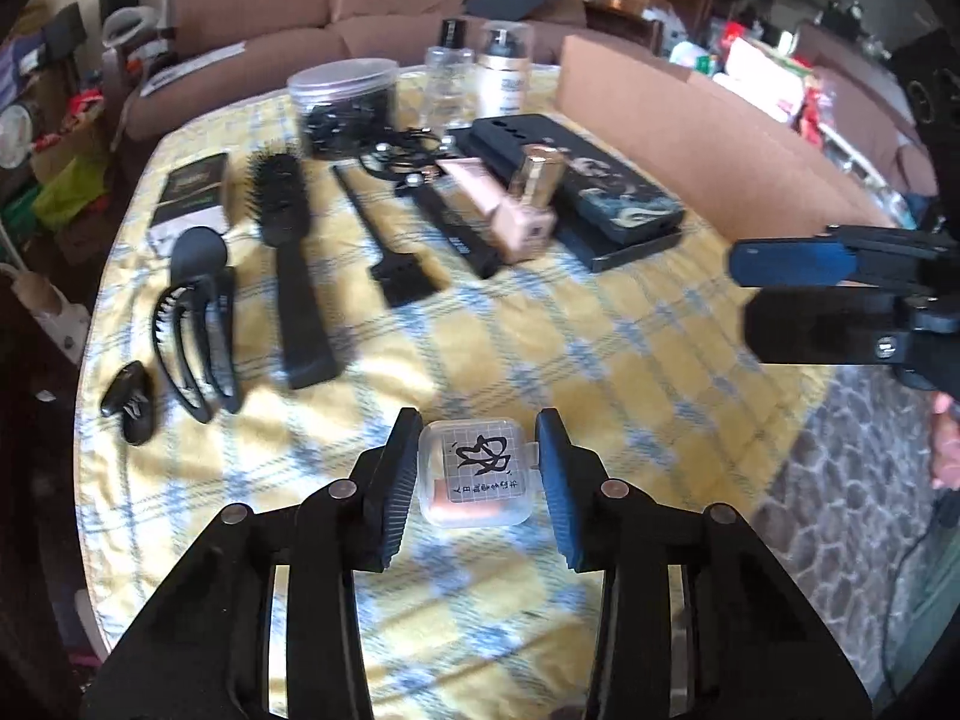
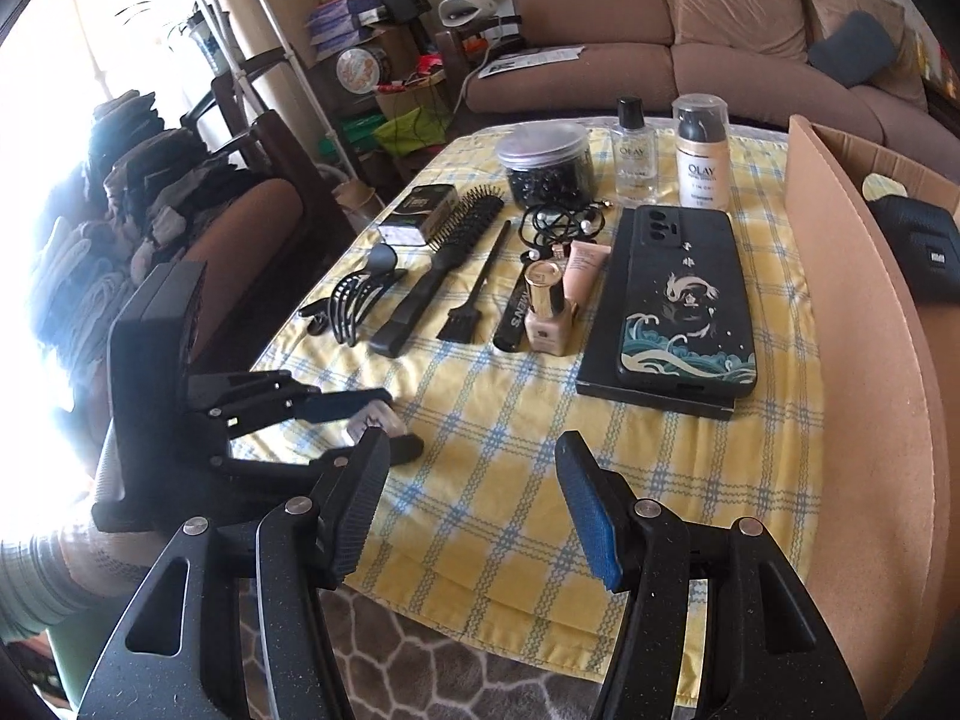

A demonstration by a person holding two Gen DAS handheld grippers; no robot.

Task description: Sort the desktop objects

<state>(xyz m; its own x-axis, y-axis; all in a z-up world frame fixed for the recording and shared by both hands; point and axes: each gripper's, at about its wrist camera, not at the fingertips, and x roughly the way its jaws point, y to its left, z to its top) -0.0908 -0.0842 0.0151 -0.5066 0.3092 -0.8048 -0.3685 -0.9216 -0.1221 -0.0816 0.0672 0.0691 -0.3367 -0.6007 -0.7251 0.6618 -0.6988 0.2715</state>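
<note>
We see the small clear plastic case (image 1: 477,471) sitting between the left gripper (image 1: 478,480) jaws on the yellow plaid tablecloth (image 1: 630,372); jaws flank it, contact uncertain. Beyond the jaws lies the black hairbrush (image 1: 288,252). We note the right gripper (image 2: 474,510) jaws apart, holding nothing, cardboard box (image 2: 852,324) to their right.

Your left gripper (image 1: 477,474): black, angular linkage arms with cut-out slots, round silver rivets at the joints, and blue ribbed pads (image 1: 561,498) on the fingers. Your right gripper (image 2: 471,510): the same black speckled frame, silver rivets, one pad dark and finely ribbed, the other bright blue. A strip of bare skin (image 1: 945,444) showed behind the right gripper's body.
</note>
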